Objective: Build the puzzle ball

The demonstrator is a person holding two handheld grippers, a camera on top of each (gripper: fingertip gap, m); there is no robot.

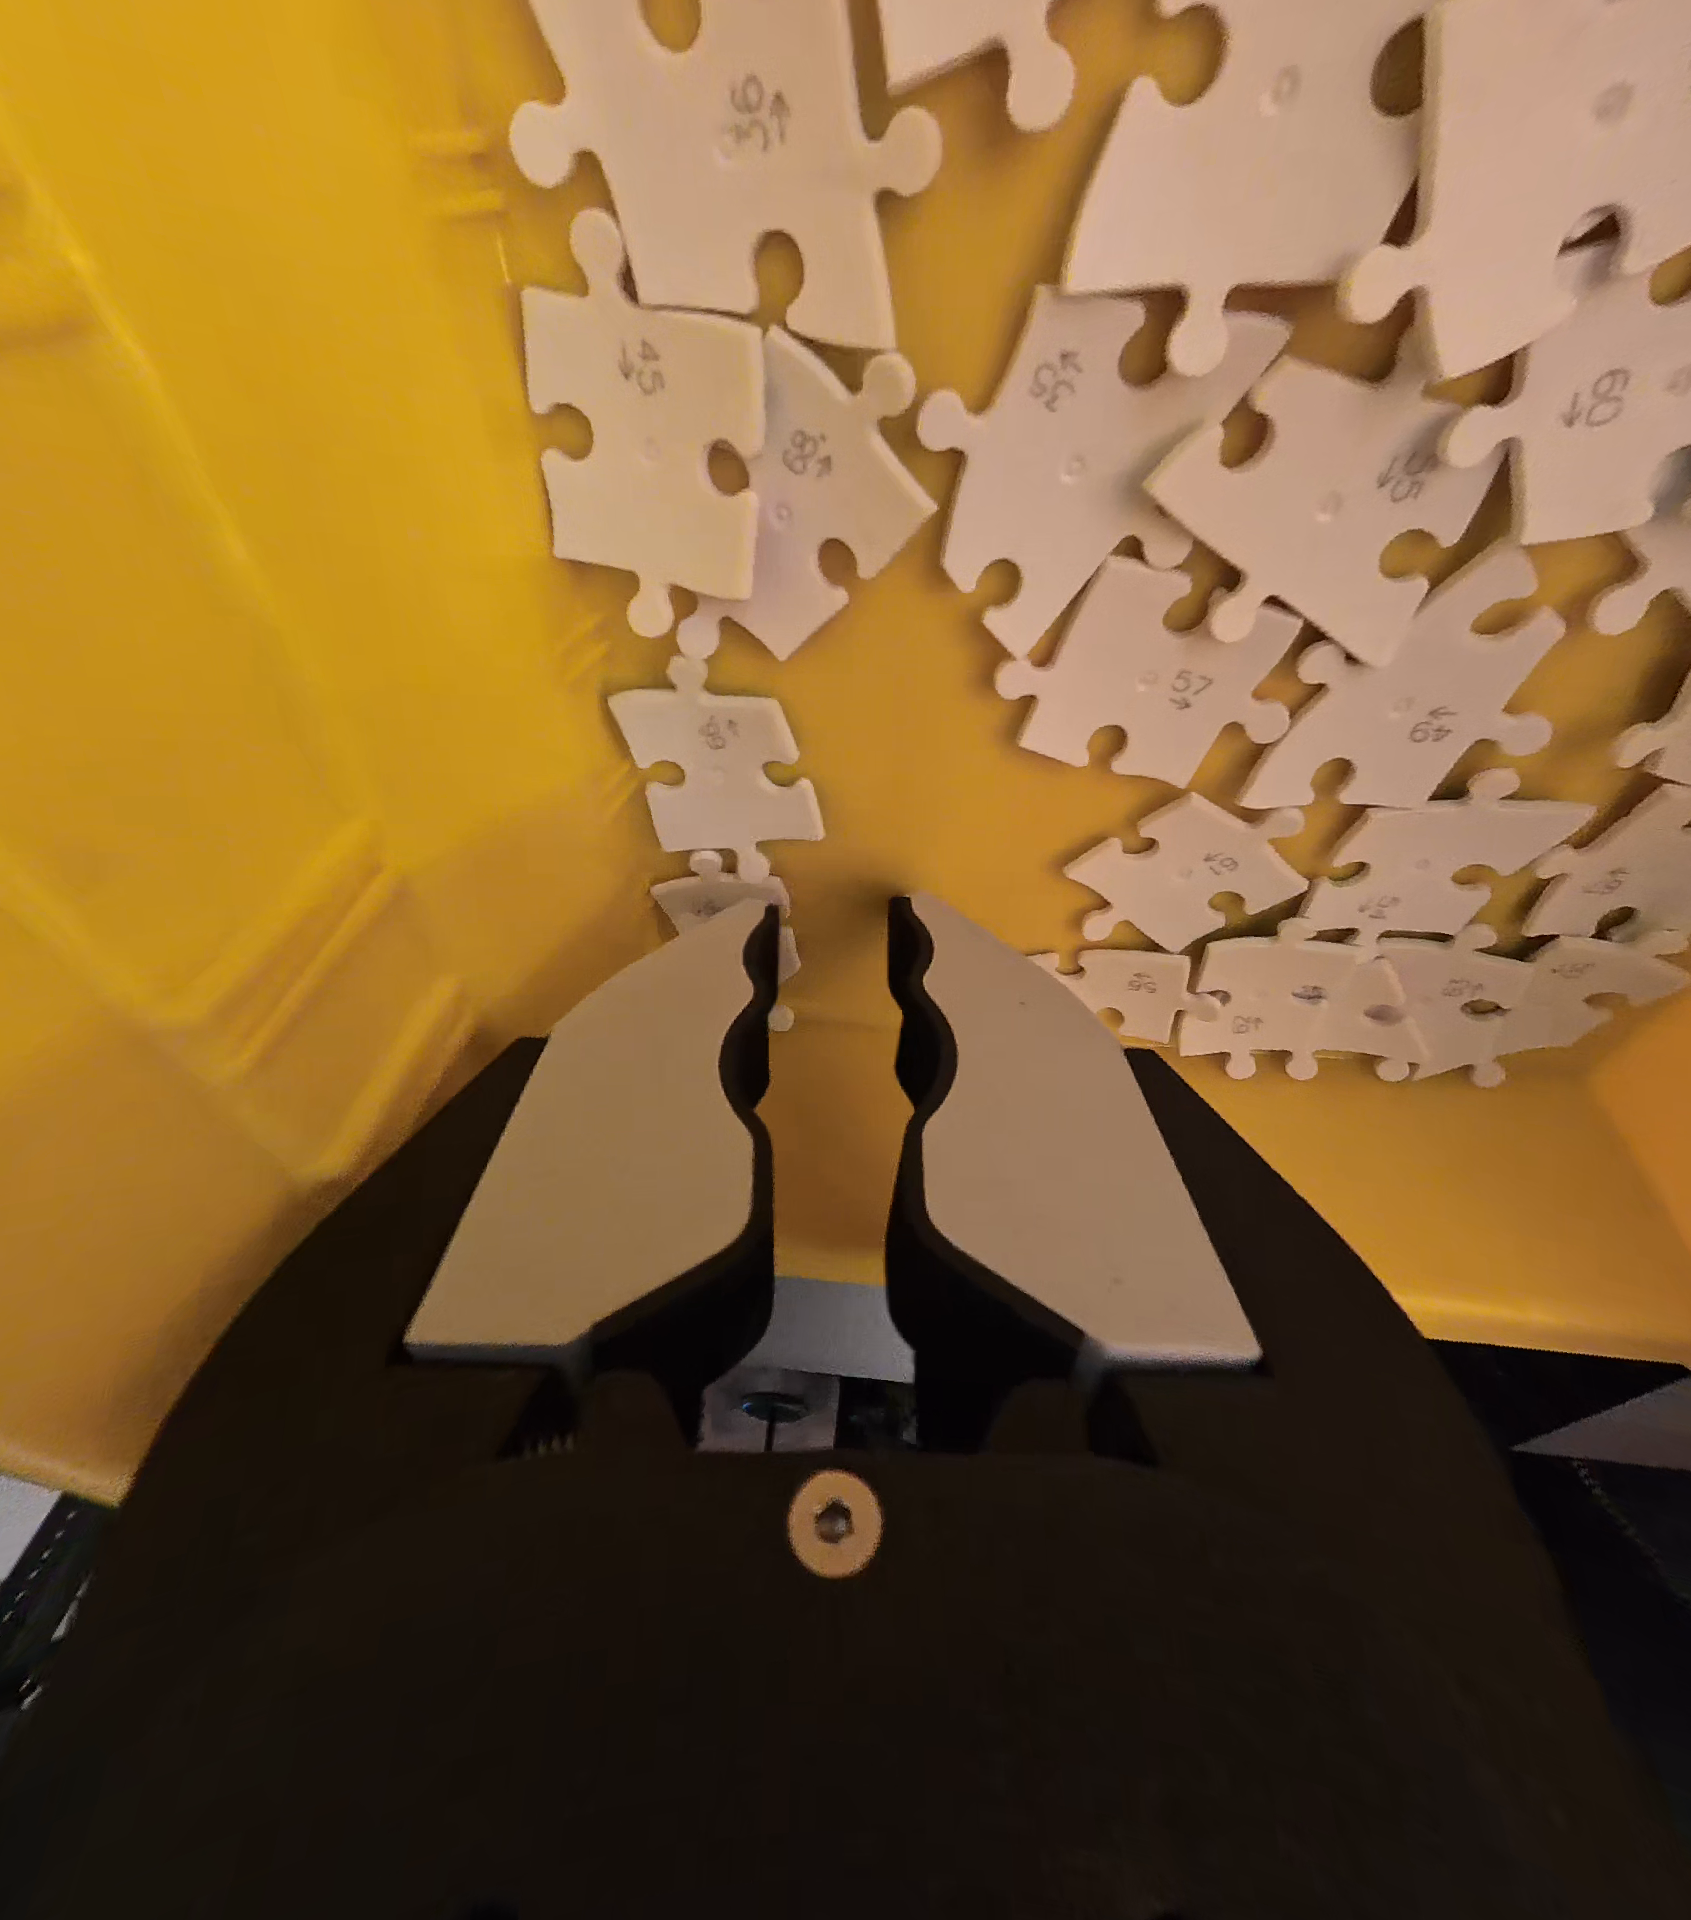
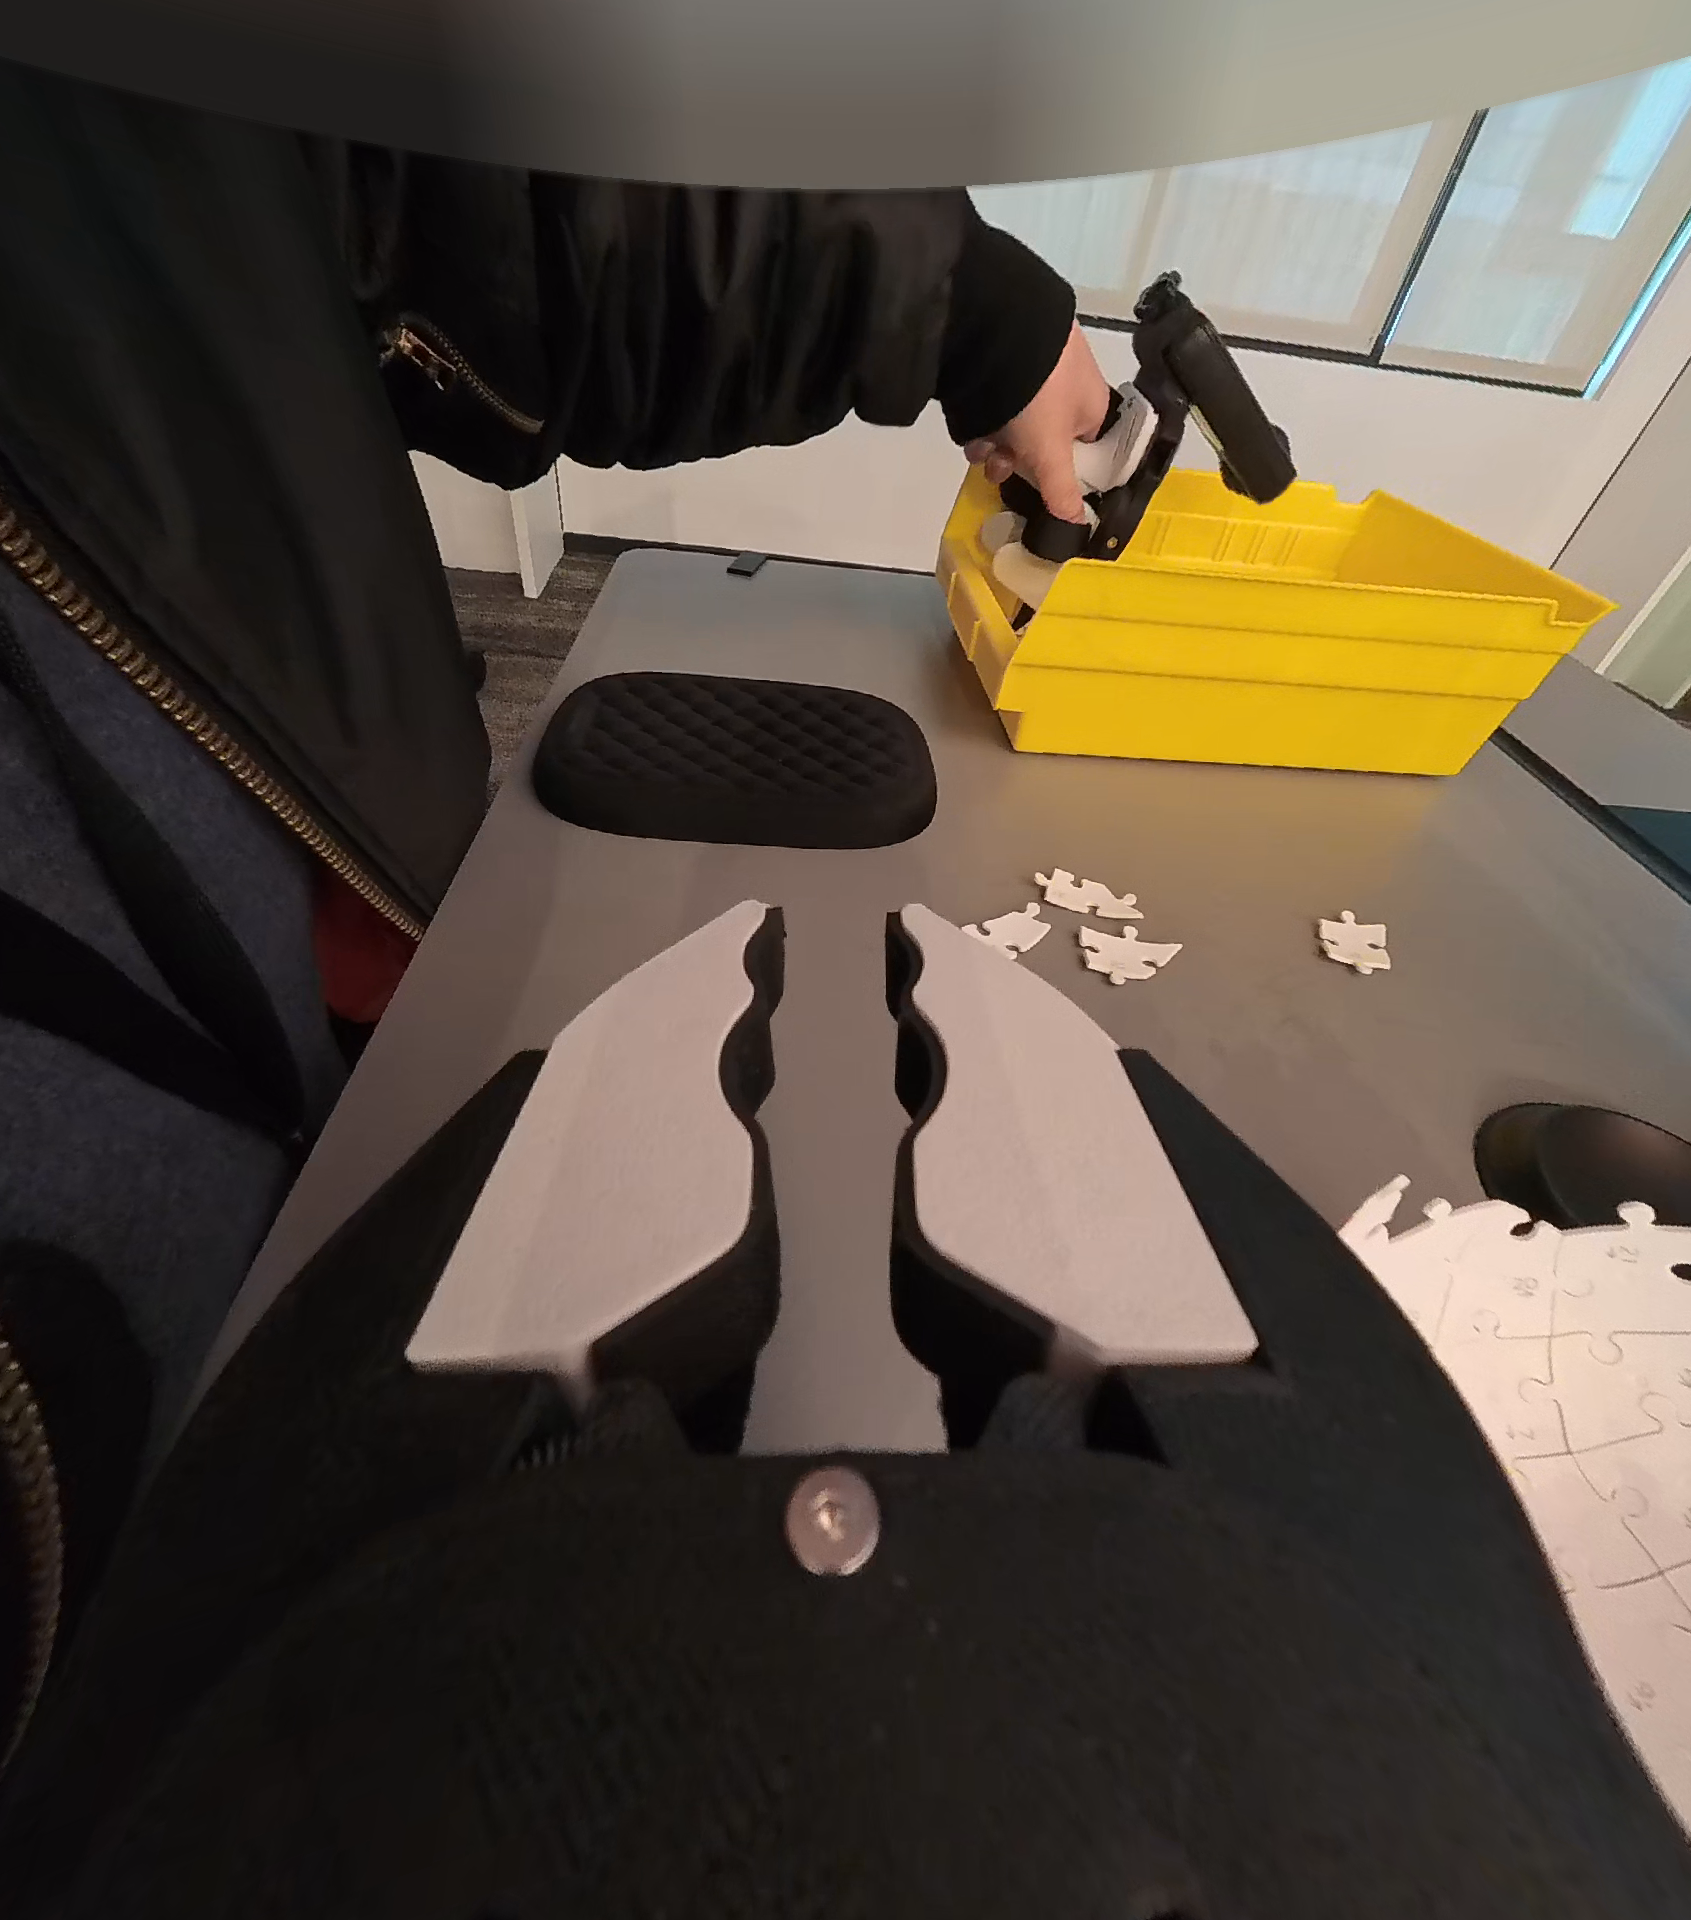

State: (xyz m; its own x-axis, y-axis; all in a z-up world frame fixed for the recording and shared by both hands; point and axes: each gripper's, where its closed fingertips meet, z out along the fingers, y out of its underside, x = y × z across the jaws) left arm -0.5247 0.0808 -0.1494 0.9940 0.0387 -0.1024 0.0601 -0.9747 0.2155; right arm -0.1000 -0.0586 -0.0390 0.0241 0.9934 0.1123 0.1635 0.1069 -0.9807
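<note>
White plastic fingers of the left hand-held gripper point(image 1: 828, 909) stand parted and empty inside the yellow plastic bin point(image 1: 197, 623), just short of the loose cream puzzle pieces point(image 1: 1173, 686). Those look light, stiff and slick; pinch one across a plain edge. The right hand-held gripper point(image 2: 833, 914) hovers released over the grey tabletop point(image 2: 1236, 883), beside the part-built white puzzle shell point(image 2: 1651, 1455).

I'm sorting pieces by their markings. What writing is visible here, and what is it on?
I won't transcribe the writing; here is what bears it.
White puzzle pieces in the yellow bin: a small dark printed mark on most.
Assembled puzzle section: faint marks, too small to read.
Loose pieces on the table: no writing can be made out.
</note>
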